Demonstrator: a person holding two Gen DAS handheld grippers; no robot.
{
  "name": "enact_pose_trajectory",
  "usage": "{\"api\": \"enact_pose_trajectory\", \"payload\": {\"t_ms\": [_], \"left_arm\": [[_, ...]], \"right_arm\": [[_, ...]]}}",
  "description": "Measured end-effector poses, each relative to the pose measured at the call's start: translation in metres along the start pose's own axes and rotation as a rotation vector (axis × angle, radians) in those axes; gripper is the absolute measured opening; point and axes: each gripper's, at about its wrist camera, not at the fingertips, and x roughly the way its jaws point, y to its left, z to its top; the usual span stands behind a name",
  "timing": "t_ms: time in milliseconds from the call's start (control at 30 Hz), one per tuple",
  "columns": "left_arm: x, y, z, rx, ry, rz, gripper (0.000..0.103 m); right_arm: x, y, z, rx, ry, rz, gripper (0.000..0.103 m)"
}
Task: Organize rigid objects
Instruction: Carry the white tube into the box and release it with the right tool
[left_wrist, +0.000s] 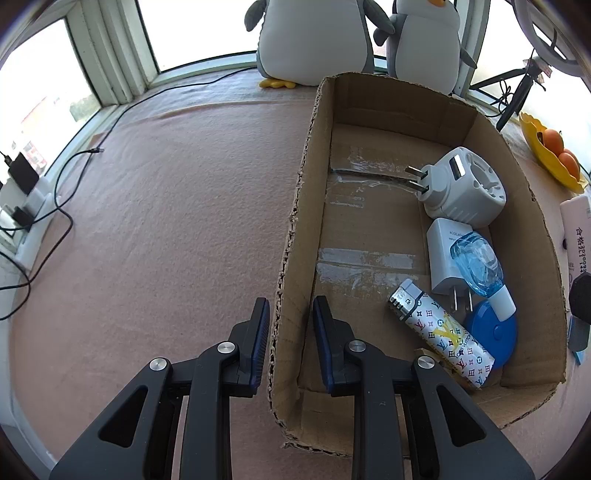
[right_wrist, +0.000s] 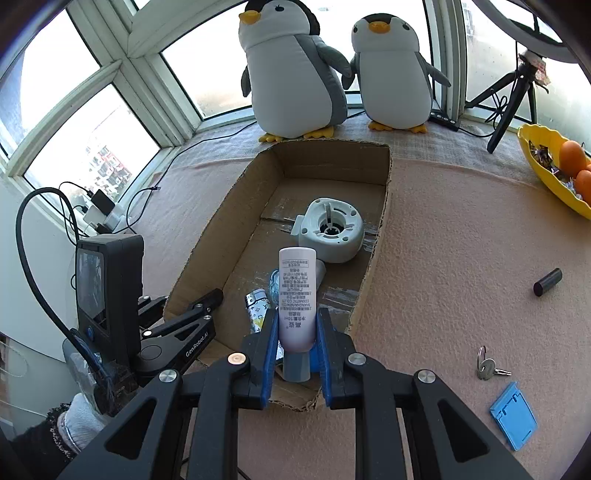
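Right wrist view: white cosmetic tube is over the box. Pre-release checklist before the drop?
1. Right tool shut on the white cosmetic tube: ok.
2. Tube above the open brown cardboard box: ok.
3. Left tool straddles the box's near wall; clamped or not: cannot tell.
4. Bare box floor available: ok.
5. Directly below lie the monogram-print lighter and blue-capped bottle: not ok.

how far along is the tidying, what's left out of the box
Done: the round white adapter, white charger, patterned lighter and blue dispenser lie in the cardboard box. In hand: the right hand-held gripper clamps a white tube; the left hand-held gripper straddles the box wall. Left: black cylinder, keys, blue holder.
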Motion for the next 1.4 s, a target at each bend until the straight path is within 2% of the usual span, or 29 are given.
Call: {"api": "enact_pose_trajectory", "payload": {"t_ms": [267,767,933,1000,1200,1400], "left_arm": [[0.0,0.003,0.0,-0.009,-0.001,-0.011,0.023],[0.001,0.004,0.0,-0.017,0.0,-0.024,0.023],[0.002,0.003,0.0,-0.02,0.0,-0.025,0.023],[0.002,0.003,0.0,-0.02,0.0,-0.025,0.023],[0.002,0.003,0.0,-0.018,-0.001,-0.025,0.023],[0.002,0.003,0.0,-0.017,-0.001,-0.022,0.023]], "right_arm": [[0.025,0.022,0.021,-0.038,0.014,0.019,0.018],[0.058,0.023,0.044,0.009,0.052,0.046,0.018],[0.059,0.022,0.046,0.01,0.051,0.04,0.021],[0.058,0.021,0.047,0.017,0.045,0.037,0.031],[0.052,0.015,0.047,0.038,0.038,0.037,0.031],[0.03,0.007,0.041,0.05,0.002,0.036,0.031]]}}
